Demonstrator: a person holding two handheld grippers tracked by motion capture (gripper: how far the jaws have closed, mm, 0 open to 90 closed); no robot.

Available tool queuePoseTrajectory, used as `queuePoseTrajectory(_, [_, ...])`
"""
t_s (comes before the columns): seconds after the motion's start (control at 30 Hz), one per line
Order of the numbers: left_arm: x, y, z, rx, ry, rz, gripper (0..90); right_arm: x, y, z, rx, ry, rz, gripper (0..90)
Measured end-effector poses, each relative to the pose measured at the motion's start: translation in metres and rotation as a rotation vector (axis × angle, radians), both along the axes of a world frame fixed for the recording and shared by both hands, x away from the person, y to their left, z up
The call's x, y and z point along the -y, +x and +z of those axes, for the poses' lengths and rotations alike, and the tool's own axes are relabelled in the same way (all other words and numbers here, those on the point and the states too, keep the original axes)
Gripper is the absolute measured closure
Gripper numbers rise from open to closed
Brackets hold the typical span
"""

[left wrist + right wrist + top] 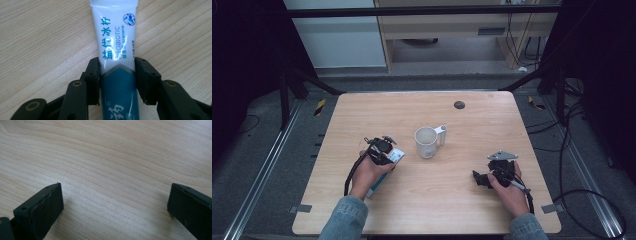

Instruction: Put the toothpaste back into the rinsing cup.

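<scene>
Left gripper (pixel 117 80) jaws, nearest the lens, sit flush against both sides of the tube (pixel 116 50) at its white-to-teal band, tube flat on the table (pixel 472 195) left of the mug (pixel 427 142). Risk: soft tube squashes or slides out when lifted. Right gripper (pixel 115 205) wide open, empty

Even overhead light brightens my table (pixel 462 190); surroundings stay dark. Glare streaks my toothpaste tube (pixel 116 42), and my high view looks soft.
</scene>
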State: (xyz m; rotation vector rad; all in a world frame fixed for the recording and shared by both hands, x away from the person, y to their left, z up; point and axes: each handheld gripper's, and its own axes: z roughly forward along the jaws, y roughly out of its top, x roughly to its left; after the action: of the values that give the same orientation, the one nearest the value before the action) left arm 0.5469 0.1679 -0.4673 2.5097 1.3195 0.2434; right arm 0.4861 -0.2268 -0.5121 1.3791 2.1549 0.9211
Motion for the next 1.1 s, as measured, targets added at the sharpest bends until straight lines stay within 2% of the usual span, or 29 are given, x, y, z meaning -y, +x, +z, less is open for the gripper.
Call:
queuePoseTrajectory(0.1, [0.001,0.000,0.001,-0.005,0.006,-0.016,61.3,0.000,0.000,0.000,0.000,0.000,0.000,0.6])
queuePoseTrajectory(0.27, [0.003,0.000,0.001,0.001,0.012,-0.015,65.0,0.000,0.000,0.000,0.000,-0.002,0.001,0.7])
queuePoseTrajectory(0.43, [0.005,0.000,0.003,-0.009,0.016,-0.016,68.5,0.000,0.000,0.000,0.000,-0.002,0.001,0.6])
queuePoseTrajectory(0.53, [0.005,0.000,0.007,-0.007,0.012,-0.035,75.4,0.000,0.000,0.000,0.000,0.000,0.000,0.6])
queuePoseTrajectory(0.67, [0.007,0.000,0.008,0.001,0.022,-0.050,76.8,0.000,0.000,0.000,0.000,0.000,0.000,0.6])
queuePoseTrajectory(0.93, [0.003,-0.005,0.015,0.023,-0.015,-0.048,78.1,0.000,0.000,0.000,0.000,0.000,0.000,0.6])
queuePoseTrajectory(1.0, [0.000,-0.007,0.022,0.041,-0.034,-0.036,78.1,0.000,0.000,0.000,0.000,0.000,0.000,0.6])
queuePoseTrajectory(1.07, [-0.003,-0.008,0.027,0.049,-0.028,-0.039,78.1,0.000,0.000,0.000,0.000,0.000,0.000,0.6])
queuePoseTrajectory(1.1, [-0.005,-0.009,0.030,0.057,-0.039,-0.033,78.1,0.000,0.000,0.000,0.000,0.000,0.000,0.6])
